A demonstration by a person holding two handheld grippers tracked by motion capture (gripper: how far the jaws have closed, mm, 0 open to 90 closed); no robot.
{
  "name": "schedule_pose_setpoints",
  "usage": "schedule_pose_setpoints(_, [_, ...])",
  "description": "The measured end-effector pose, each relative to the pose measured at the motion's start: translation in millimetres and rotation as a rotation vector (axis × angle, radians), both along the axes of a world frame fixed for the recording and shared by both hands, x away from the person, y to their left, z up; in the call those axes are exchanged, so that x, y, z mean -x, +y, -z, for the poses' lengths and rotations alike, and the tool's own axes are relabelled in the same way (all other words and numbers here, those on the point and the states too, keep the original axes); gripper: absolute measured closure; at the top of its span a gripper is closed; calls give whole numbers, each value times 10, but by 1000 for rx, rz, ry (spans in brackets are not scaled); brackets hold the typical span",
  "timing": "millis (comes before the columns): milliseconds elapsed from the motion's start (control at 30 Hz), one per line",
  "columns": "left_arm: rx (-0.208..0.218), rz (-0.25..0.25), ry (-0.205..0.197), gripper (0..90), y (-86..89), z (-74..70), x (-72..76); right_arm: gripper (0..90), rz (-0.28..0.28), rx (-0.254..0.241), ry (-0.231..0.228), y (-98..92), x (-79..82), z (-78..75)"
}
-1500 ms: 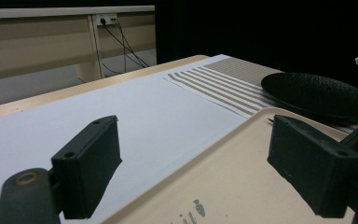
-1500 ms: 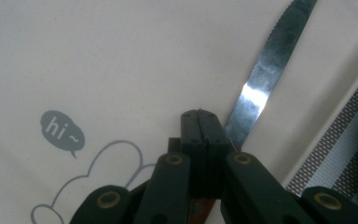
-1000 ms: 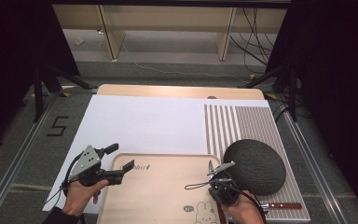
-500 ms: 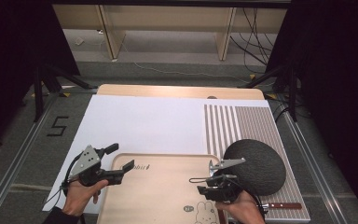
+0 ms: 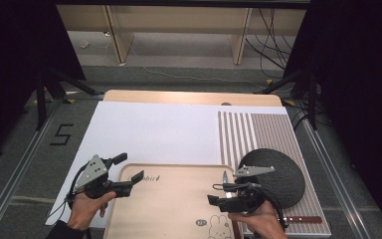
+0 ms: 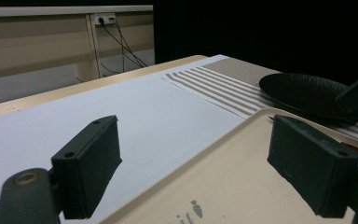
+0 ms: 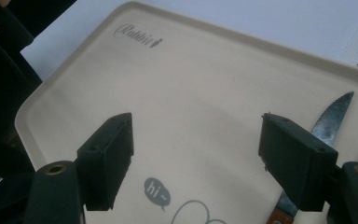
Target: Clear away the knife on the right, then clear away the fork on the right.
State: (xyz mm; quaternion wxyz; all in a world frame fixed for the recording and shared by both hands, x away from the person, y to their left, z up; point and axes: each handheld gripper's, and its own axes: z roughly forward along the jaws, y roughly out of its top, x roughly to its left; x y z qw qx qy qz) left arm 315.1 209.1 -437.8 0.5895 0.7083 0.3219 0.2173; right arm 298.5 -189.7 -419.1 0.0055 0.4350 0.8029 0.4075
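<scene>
A beige tray point(image 5: 174, 199) with a rabbit print lies at the near edge of the table. A knife point(image 7: 333, 116) rests along the tray's right side, its serrated blade pointing away and its brown handle point(image 5: 303, 219) on the striped mat. My right gripper point(image 5: 215, 193) hovers over the tray just left of the blade. Its jaws have just been opening and nothing is between them point(image 7: 196, 154). My left gripper point(image 5: 128, 168) stands open at the tray's far left corner, its jaws point(image 6: 191, 172) either side of the rim without pressing on it.
A black round plate point(image 5: 271, 177) sits on the striped mat point(image 5: 263, 134) right of the tray, close behind my right hand. A white sheet point(image 5: 149, 134) covers the table beyond the tray. The plate point(image 6: 312, 93) also appears in the left gripper view.
My right gripper has opened, risen a little and swung its jaws round to the left. The knife stays on the tray's right side. The left gripper has not moved.
</scene>
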Motion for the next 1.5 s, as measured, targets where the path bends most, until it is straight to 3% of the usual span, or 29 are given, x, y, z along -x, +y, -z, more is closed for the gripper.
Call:
schedule_pose_setpoints(200, [11, 4, -2, 159, -2, -1, -4, 266, 14, 7, -35, -53, 4, -27])
schedule_pose_setpoints(867, [0, 5, 5, 159, -5, 0, 46, 250, 107, -1, -72, -375, -17, -115])
schedule_pose_setpoints(1200, [-2, 7, 3, 159, 6, -5, 68, 250, 167, 26, -79, -598, 2, -166])
schedule_pose_setpoints(1500, [-6, 8, 2, 159, 1, 0, 65, 249, 184, 63, -73, -851, 75, -192])
